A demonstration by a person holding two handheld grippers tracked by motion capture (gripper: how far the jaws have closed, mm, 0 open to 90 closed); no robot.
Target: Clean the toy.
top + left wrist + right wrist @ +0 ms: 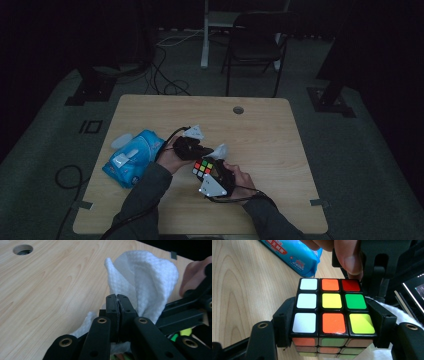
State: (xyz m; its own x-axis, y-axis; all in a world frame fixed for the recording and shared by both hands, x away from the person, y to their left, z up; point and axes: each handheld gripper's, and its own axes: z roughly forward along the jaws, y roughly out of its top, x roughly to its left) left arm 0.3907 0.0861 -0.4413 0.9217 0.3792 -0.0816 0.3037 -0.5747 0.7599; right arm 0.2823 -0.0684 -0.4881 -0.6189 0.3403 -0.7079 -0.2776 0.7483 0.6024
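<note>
A scrambled Rubik's cube (329, 305) sits between the black jaws of my right gripper (332, 323), which is shut on its left and right sides. The top face shows white, orange, red, yellow and green stickers. From above, the cube (201, 166) is just over the table's middle, with the right gripper (207, 173) behind it. My left gripper (117, 301) is shut on a fold of a white cloth (147, 277), which bulges up beyond its tips. In the high view the left gripper (209, 151) and cloth (220, 149) lie right above the cube.
A blue pack of wipes (132, 157) lies on the left of the wooden table (270, 125), close to the cube in the right gripper view (292, 255). A cable hole (238, 110) is near the far edge. A folding chair (255, 45) stands beyond the table.
</note>
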